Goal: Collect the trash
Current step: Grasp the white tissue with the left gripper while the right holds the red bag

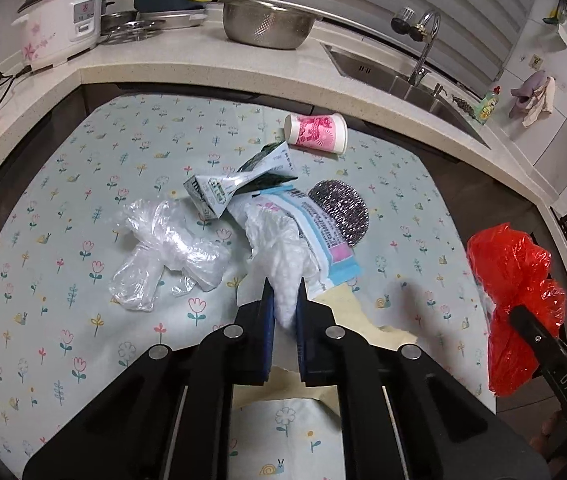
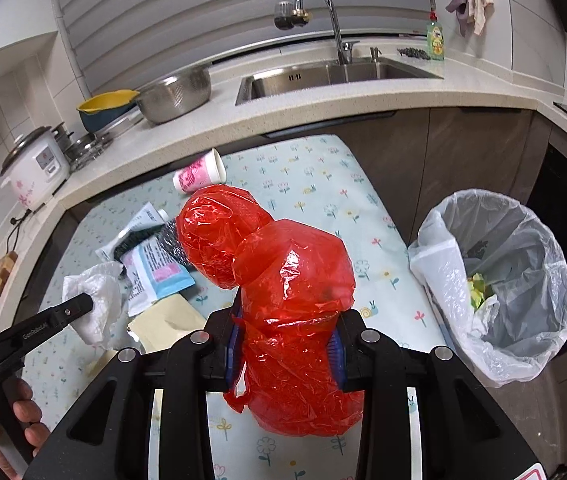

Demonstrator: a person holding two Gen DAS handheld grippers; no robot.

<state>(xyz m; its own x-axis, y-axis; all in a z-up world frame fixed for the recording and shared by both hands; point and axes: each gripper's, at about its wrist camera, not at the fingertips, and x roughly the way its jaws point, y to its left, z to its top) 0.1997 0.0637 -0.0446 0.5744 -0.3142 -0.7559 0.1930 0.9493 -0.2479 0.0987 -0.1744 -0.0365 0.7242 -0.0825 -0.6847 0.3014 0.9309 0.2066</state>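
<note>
Floral-printed, pale blue cloth (image 1: 63,280) covers the table we work over, set against the speckled stone kitchen counter (image 1: 203,72). Beside the table stands a round bin lined with a translucent white plastic bag (image 2: 523,280), some scraps already inside. Our right gripper (image 2: 287,344) has its fingers clamped on a crumpled red plastic bag (image 2: 283,280), which bulges up above the cloth. Our left gripper (image 1: 283,304) has its blue-padded fingers pressed together on a crumpled white paper towel (image 1: 279,256). On the cloth near it lie a knotted clear plastic bag (image 1: 163,248), a squashed white and green milk carton (image 1: 239,184), a blue and white printed packet (image 1: 323,236), a round steel scouring pad (image 1: 343,208) and a pink and white paper cup (image 1: 317,134) on its side.
</note>
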